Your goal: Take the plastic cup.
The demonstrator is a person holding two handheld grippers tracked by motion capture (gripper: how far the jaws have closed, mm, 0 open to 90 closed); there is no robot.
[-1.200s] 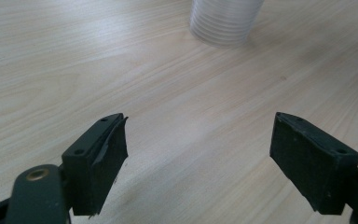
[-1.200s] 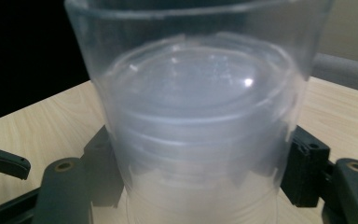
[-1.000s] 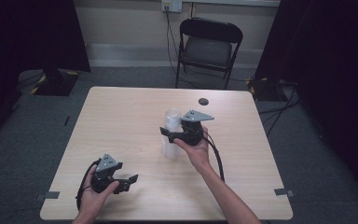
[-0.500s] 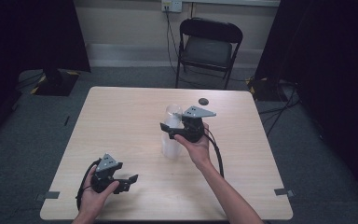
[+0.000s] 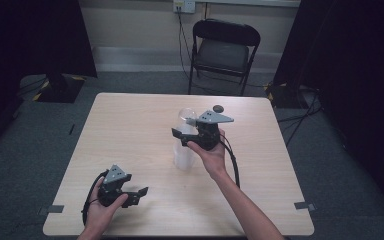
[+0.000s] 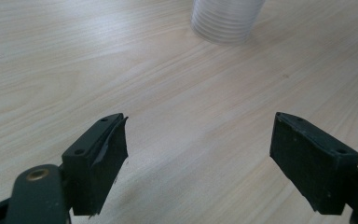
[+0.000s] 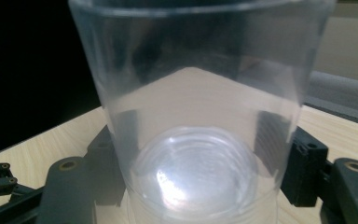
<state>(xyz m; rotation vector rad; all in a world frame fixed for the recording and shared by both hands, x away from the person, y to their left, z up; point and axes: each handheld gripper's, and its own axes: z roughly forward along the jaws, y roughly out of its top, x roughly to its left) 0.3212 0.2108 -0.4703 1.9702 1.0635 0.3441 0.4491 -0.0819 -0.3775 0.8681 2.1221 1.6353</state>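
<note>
The right claw (image 7: 200,186) had just been closing and pinched a clear cup (image 7: 200,116) whose ribbed base (image 6: 226,21) showed ahead of the spread left claw (image 6: 200,163), bare table (image 5: 130,125) around both.

clear glossy plastic cup (image 7: 200,116), matt wood-grain table (image 5: 130,130)

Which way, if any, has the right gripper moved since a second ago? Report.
Yes, slightly: the right gripper, gripping the clear cup, edged toward the small dark disc.
</note>
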